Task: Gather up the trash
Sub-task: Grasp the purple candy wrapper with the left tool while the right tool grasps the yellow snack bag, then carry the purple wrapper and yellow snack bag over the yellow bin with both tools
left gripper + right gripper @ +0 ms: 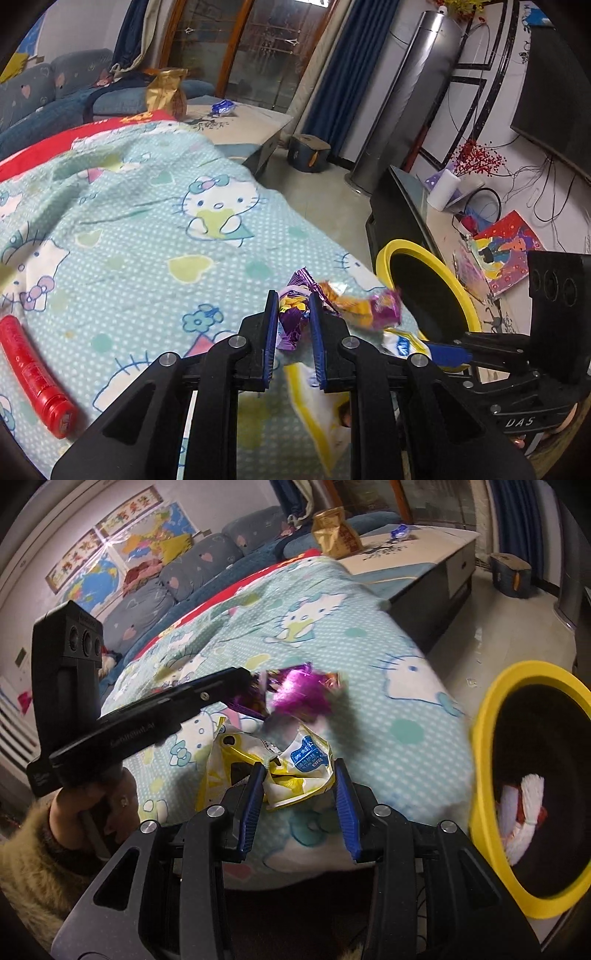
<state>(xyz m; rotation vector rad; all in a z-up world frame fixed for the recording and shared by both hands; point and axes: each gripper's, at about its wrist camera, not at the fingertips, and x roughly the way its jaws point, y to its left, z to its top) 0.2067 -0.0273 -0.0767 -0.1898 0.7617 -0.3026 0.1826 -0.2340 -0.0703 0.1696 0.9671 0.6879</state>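
Left wrist: two grippers, each clamping one wrapper [295,317]; one bin [424,291].

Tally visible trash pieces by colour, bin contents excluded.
Purple wrapper, in left tool: 1
Yellow-white wrapper, in right tool: 1
Red tube on blanket: 1
Blue wrapper on table: 1
Total: 4

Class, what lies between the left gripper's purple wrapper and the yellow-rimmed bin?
Only bare cartoon-cat blanket separates purple wrapper from bin, seen in the right wrist view.
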